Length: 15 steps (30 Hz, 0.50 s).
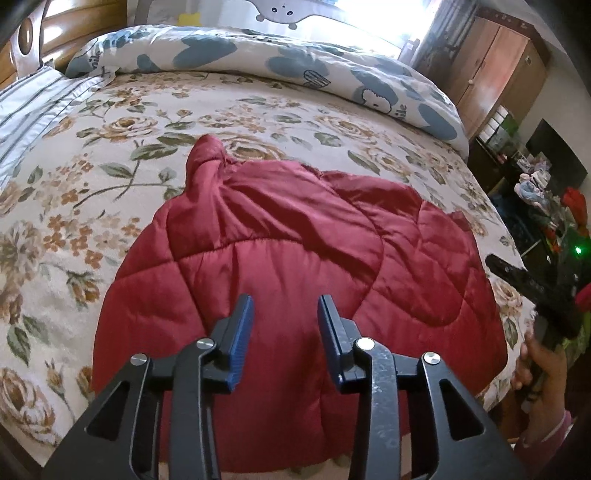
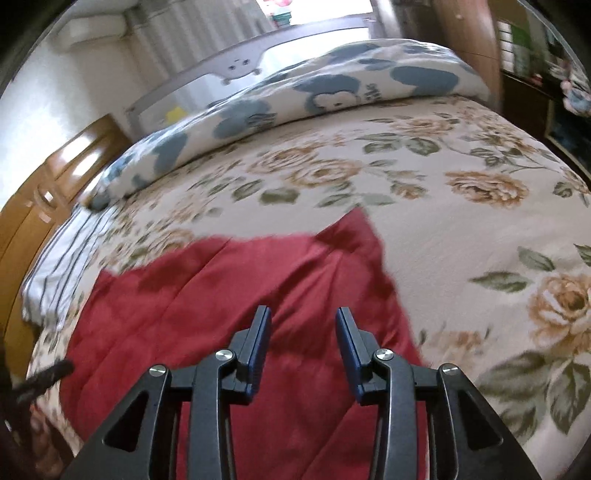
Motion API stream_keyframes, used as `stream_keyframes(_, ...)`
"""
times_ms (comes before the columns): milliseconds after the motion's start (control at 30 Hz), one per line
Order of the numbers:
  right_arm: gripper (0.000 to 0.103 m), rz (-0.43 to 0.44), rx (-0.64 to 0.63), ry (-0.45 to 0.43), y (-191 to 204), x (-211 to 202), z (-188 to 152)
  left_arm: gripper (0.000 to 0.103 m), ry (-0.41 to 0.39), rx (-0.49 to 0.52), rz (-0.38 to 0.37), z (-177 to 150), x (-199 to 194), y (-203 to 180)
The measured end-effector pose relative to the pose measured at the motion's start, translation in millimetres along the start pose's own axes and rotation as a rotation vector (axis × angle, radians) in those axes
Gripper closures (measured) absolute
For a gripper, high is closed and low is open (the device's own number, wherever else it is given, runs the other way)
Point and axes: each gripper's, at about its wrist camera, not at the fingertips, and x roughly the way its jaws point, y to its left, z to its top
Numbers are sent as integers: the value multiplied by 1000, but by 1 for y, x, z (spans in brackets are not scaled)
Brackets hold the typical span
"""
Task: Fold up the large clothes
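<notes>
A dark red quilted jacket (image 1: 288, 258) lies folded on the flowered bedspread (image 1: 110, 122), a bunched point of cloth sticking up at its far left. My left gripper (image 1: 285, 301) hovers above the jacket's near part, open, with nothing between its blue pads. In the right wrist view the same red jacket (image 2: 229, 288) fills the lower middle, one corner pointing away. My right gripper (image 2: 303, 312) is open above it, its pads clear of the cloth. At the right edge of the left wrist view, a hand holds the other gripper's black body (image 1: 532, 291).
A rolled white and blue duvet (image 1: 280, 55) lies along the far side of the bed. A striped pillow (image 1: 33, 107) sits at the left, by a wooden headboard (image 1: 55, 22). A wooden wardrobe (image 1: 495, 74) and cluttered shelves (image 1: 546, 199) stand past the bed's right edge.
</notes>
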Motion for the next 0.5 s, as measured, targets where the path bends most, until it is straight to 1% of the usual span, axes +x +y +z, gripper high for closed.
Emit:
stream_keyframes(67, 60, 18, -7, 14, 5, -4, -10, 62, 2, 0, 7, -5, -2, 2)
stream_keyframes(200, 60, 21, -15, 42, 9, -14, -31, 62, 2, -4, 21, -17, -11, 9)
stream_keyframes(367, 59, -2, -40, 54, 13, -30, -56, 62, 5, -14, 31, -31, -21, 17)
stream_keyframes(500, 54, -28, -61, 51, 15, -45, -73, 62, -2, -9, 42, -41, -30, 17)
